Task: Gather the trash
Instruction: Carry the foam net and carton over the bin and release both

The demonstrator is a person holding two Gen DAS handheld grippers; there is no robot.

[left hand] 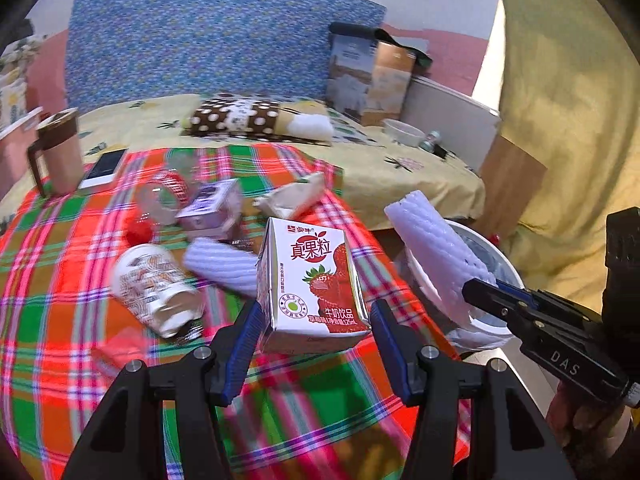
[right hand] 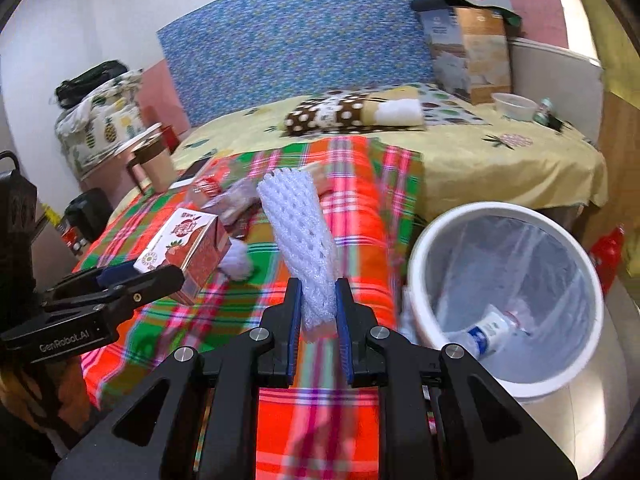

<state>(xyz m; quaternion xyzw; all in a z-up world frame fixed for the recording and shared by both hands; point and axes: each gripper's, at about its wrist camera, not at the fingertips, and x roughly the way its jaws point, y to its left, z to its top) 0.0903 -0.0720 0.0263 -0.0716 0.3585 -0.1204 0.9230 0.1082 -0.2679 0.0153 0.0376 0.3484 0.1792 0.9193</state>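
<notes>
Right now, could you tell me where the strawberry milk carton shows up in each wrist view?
Left wrist view: the strawberry milk carton stands upright at lower centre, between the open fingers of the left gripper.
Right wrist view: the carton sits at left of centre, just beyond the left gripper.
Shared landmark: the white trash bin, beside the plaid cloth in both.

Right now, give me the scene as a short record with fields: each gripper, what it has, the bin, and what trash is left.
left gripper: open, fingers either side of the milk carton, not closed on it
right gripper: shut on foam net
bin: white, lined, beside the bed, a crushed bottle inside
cloth: plaid, on the bed
trash left: paper cup, second foam net, small carton
</notes>
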